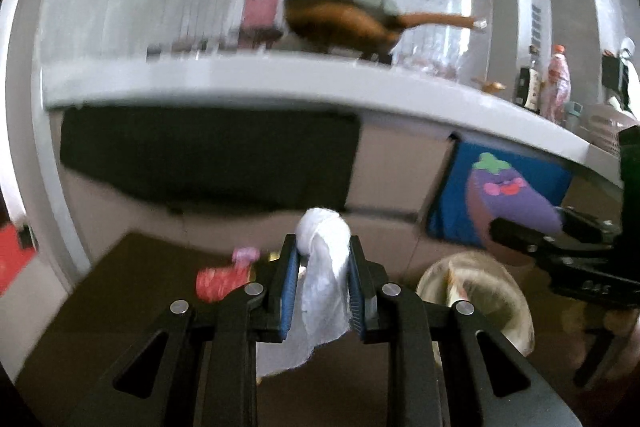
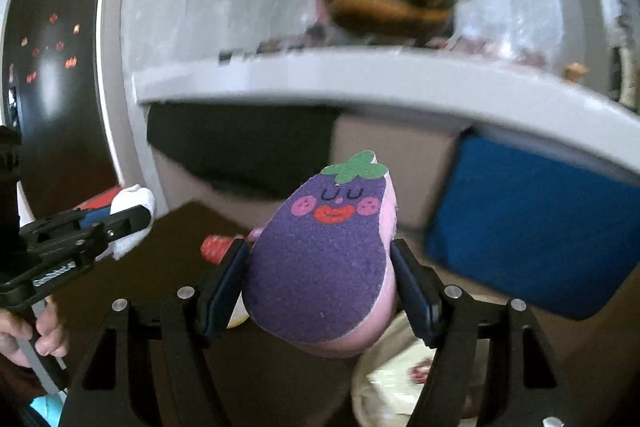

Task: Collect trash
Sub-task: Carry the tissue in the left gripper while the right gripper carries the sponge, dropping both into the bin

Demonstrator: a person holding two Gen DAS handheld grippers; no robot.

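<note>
In the left wrist view my left gripper [image 1: 323, 247] is shut on a crumpled white tissue [image 1: 325, 279], which hangs down between the blue pads. At the right edge, my right gripper [image 1: 532, 231] carries a purple eggplant-shaped sponge [image 1: 516, 195]. In the right wrist view that eggplant sponge [image 2: 320, 259] fills the gap of the right gripper [image 2: 320, 247], with both pads pressed against its sides. The left gripper [image 2: 120, 219] shows at the left with the white tissue [image 2: 134, 201], and a hand [image 2: 44, 339] is on its handle. Both grippers hang above a dark table [image 1: 120, 307].
A pale bowl [image 1: 480, 291] holding scraps sits on the table under the grippers. A red packet with a pink cap [image 1: 222, 281] lies to the left. Behind are a white counter [image 1: 280, 83] carrying a brown pan [image 1: 344, 23], and a blue cloth [image 2: 540, 227] hanging below it.
</note>
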